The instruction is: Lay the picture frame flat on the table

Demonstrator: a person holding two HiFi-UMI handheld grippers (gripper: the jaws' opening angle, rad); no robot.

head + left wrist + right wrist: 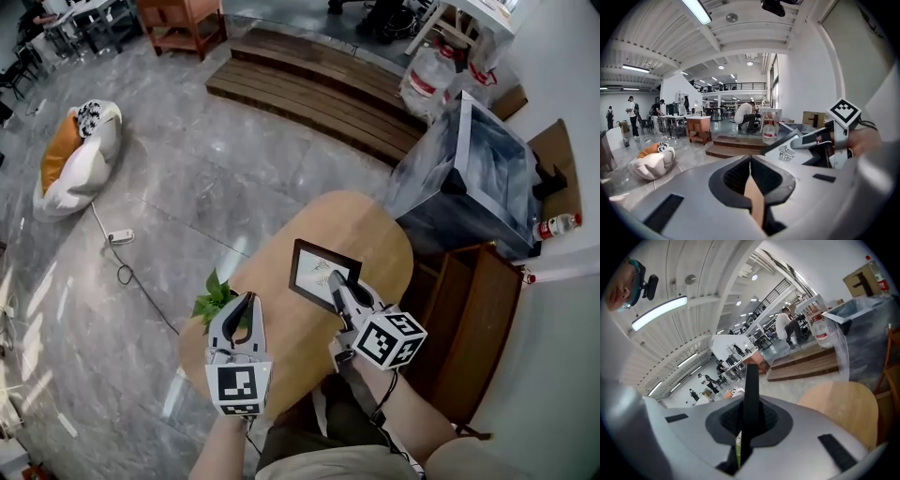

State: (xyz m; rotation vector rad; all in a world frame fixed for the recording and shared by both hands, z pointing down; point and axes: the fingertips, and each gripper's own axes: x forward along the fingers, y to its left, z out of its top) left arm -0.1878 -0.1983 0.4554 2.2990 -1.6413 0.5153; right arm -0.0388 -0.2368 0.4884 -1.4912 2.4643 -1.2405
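Note:
A black-edged picture frame [314,267] with a pale print stands tilted over the oval wooden table [366,225]. My right gripper [335,278] is shut on its near right edge. In the right gripper view the frame's black edge [751,380] runs straight up between the jaws of the right gripper [749,401]. The left gripper view shows the print's face [790,151] with the right gripper [820,138] clamped on it. My left gripper [249,300] hangs over the table's left side, shut with nothing in it [750,159]. Whether the frame's lower edge touches the table I cannot tell.
A small green plant [214,298] sits by the left gripper at the table's left edge. A plastic-wrapped cabinet [469,178] and a wooden shelf [473,309] stand close on the right. Wooden steps [319,89], a beanbag [75,155] and a floor cable [122,253] lie beyond.

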